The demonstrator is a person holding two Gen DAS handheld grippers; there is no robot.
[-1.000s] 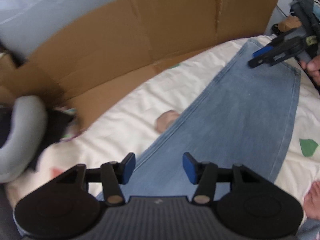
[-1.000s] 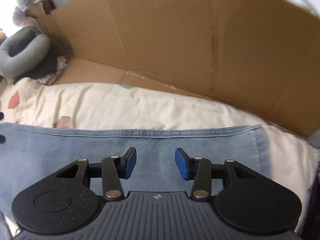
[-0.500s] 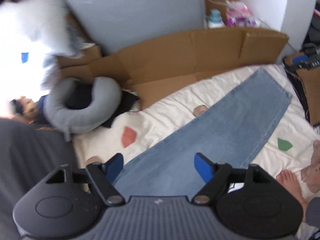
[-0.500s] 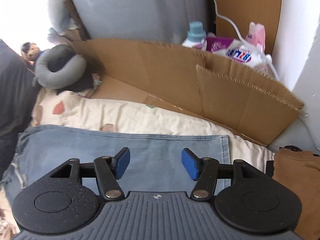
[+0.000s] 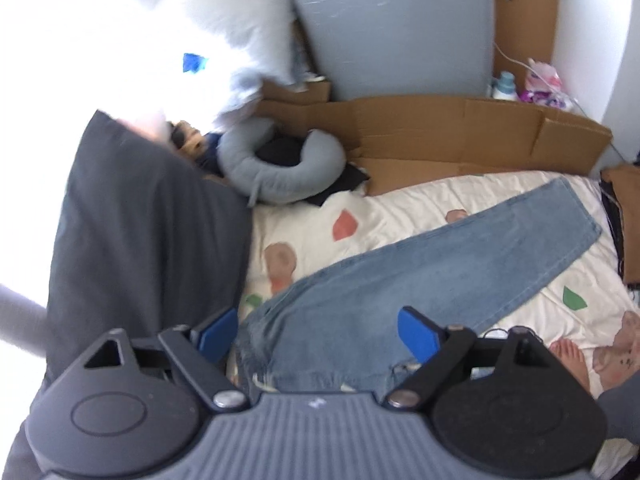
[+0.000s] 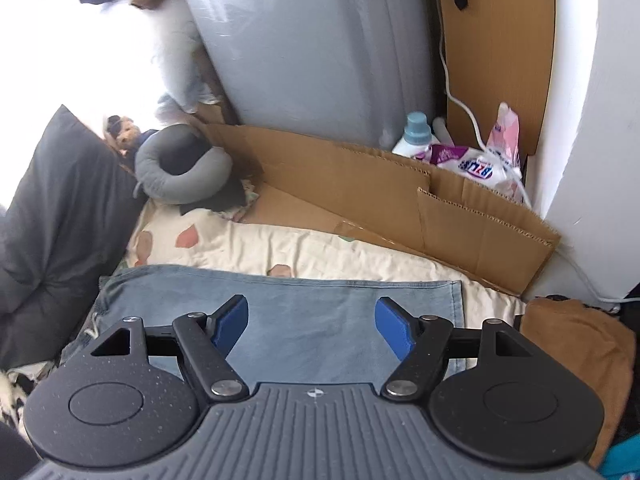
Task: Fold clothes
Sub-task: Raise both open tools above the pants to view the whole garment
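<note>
Light blue jeans (image 5: 432, 272) lie flat on the cream patterned bedcover (image 5: 384, 212), legs together, running from the waist near me to the hems at the far right. High above the waist end hangs my left gripper (image 5: 320, 332); its jaws are opening and hold nothing. In the right wrist view the jeans (image 6: 312, 316) stretch across the bed below my right gripper (image 6: 310, 326). Its jaws are opening too, with nothing between them. Neither gripper touches the cloth.
Flattened cardboard (image 6: 360, 184) lines the far side of the bed. A grey neck pillow (image 5: 280, 168) and a dark grey cushion (image 5: 148, 240) sit at the left. A brown garment (image 6: 576, 344) lies at the right. Bare toes (image 5: 568, 360) show near the bed's front.
Both grippers have risen well away from the jeans and their jaws have widened. The views now take in the whole bed and the wall behind.
</note>
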